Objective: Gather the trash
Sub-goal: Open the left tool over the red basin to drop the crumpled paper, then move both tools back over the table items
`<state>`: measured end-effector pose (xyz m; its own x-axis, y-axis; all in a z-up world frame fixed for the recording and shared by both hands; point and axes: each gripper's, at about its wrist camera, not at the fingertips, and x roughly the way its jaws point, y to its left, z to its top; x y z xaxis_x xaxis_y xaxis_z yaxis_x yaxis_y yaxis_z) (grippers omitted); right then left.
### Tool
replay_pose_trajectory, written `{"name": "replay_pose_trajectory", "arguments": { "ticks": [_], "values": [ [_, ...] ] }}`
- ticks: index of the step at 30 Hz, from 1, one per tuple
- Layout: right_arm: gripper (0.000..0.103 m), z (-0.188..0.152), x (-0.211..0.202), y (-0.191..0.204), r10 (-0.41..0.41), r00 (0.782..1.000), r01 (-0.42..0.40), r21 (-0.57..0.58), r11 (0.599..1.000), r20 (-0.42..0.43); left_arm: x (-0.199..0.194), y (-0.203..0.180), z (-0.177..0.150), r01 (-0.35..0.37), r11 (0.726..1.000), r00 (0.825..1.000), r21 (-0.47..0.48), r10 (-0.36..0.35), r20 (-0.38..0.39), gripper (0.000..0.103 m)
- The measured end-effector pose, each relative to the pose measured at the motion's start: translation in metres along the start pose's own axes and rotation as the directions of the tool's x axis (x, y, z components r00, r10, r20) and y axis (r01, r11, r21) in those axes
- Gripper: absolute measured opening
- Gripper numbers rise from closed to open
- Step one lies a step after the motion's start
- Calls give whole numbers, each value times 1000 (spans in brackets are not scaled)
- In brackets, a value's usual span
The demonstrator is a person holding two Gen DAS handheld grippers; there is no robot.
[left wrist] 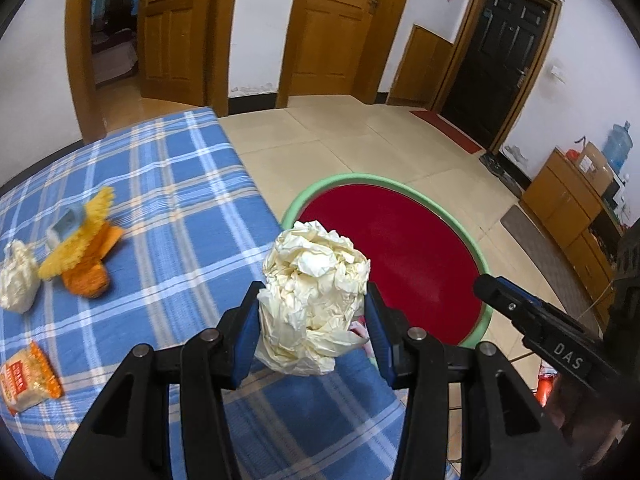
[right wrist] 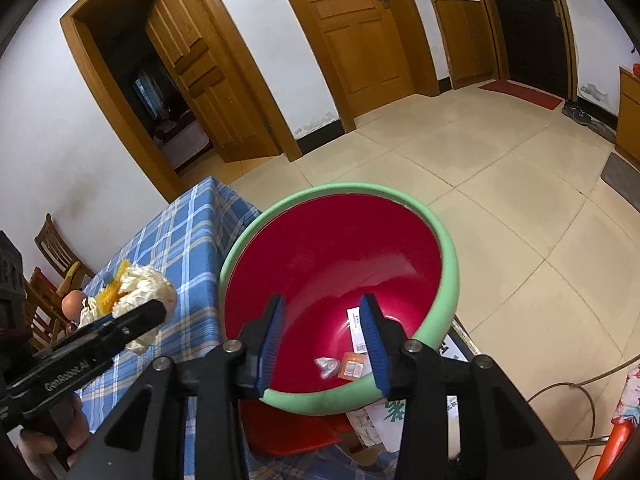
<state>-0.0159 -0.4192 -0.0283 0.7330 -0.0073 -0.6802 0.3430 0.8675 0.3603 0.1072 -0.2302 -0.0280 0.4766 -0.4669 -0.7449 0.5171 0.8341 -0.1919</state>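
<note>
My left gripper (left wrist: 312,312) is shut on a crumpled cream paper ball (left wrist: 316,296) and holds it over the table's right edge, next to the red basin with a green rim (left wrist: 304,196). It also shows in the right wrist view (right wrist: 148,292). My right gripper (right wrist: 326,340) is open and empty above the near rim of the basin (right wrist: 448,264). Inside the basin lie a white slip (right wrist: 356,332), a small silver wrapper (right wrist: 326,366) and an orange wrapper (right wrist: 352,366). On the blue checked tablecloth (left wrist: 180,208) lie another cream paper wad (left wrist: 18,276) and an orange snack packet (left wrist: 28,376).
A yellow-orange plush toy (left wrist: 88,248) with a small white device (left wrist: 66,224) lies on the table's left. A doll (right wrist: 76,304) and wooden chairs (right wrist: 52,252) stand beyond the table. A red stool (right wrist: 288,432) and papers sit under the basin. Tiled floor (left wrist: 360,132) lies behind.
</note>
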Motion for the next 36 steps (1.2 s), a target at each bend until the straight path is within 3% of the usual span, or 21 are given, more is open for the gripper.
{"name": "replay_pose_trajectory", "arguments": {
  "ticks": [7,12,18,36],
  "values": [
    [42,5,-8,-13,-16,1000,15,39,999,23,16,-19,8,26,998,1000,62,-25,-18,50],
    [43,4,-10,-18,-26,999,24,58,998,29,19,-28,12,45,996,999,75,-44,-15,63],
    [46,3,-12,-17,-24,999,22,60,998,32,13,-26,10,40,997,999,65,-40,-8,64],
    [56,-1,-7,30,45,999,-45,-16,999,12,-36,55,3,-83,994,994,-71,87,61,64]
  ]
}}
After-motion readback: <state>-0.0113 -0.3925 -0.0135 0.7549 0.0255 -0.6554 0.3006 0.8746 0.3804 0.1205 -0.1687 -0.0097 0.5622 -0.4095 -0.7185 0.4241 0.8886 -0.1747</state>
